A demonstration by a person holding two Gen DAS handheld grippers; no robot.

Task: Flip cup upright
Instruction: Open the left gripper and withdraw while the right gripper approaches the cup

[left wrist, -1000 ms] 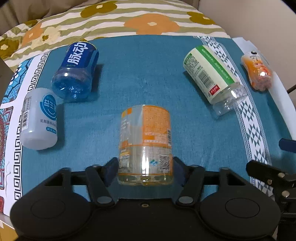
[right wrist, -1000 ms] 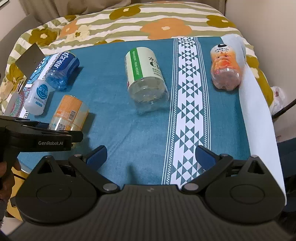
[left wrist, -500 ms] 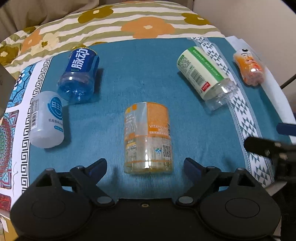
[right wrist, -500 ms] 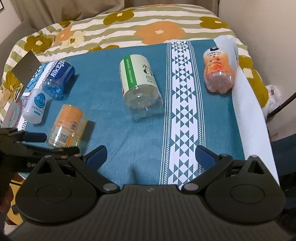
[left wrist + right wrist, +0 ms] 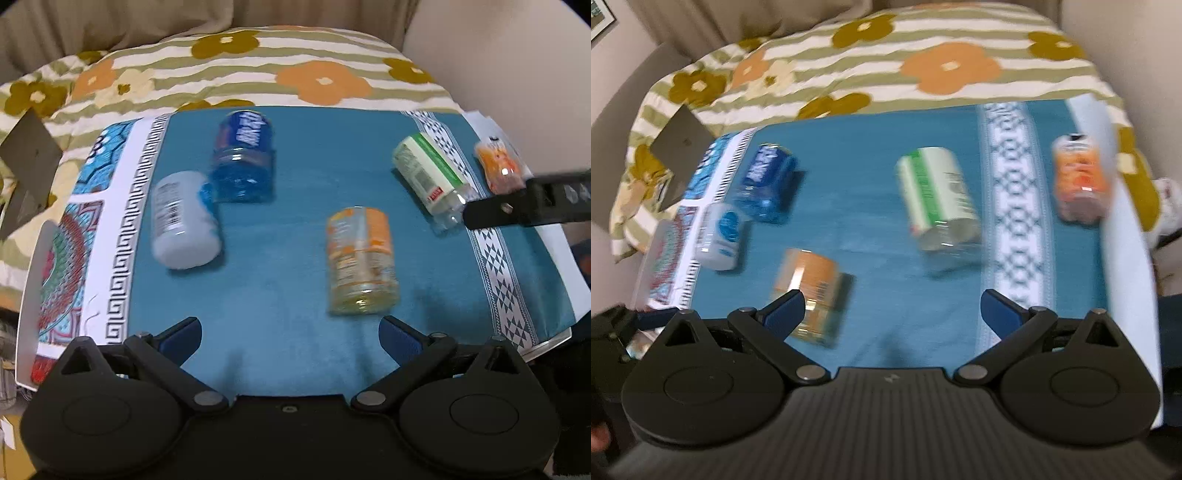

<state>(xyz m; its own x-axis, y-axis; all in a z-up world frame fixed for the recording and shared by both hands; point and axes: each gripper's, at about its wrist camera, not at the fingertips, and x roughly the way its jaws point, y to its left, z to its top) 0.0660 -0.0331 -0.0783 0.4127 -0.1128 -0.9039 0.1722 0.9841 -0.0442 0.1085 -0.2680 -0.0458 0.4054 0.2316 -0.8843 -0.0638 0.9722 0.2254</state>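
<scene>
Hovering low over the teal cloth (image 5: 295, 184), left gripper (image 5: 290, 338) and right gripper (image 5: 892, 308) both gape, empty; orange cup (image 5: 360, 260) lies sideways.

Orange-labelled clear cup (image 5: 361, 260) lying sideways on teal cloth (image 5: 295, 229).

White lettering marks the blue bottle (image 5: 242, 155), too blurred to read; the other labels seem equally illegible.

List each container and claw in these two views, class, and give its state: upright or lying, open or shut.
Orange-label cup: lying
Blue bottle: lying
White bottle: lying
Green-label bottle: lying
Orange bottle: lying
Left claw: open, empty
Right claw: open, empty
</scene>
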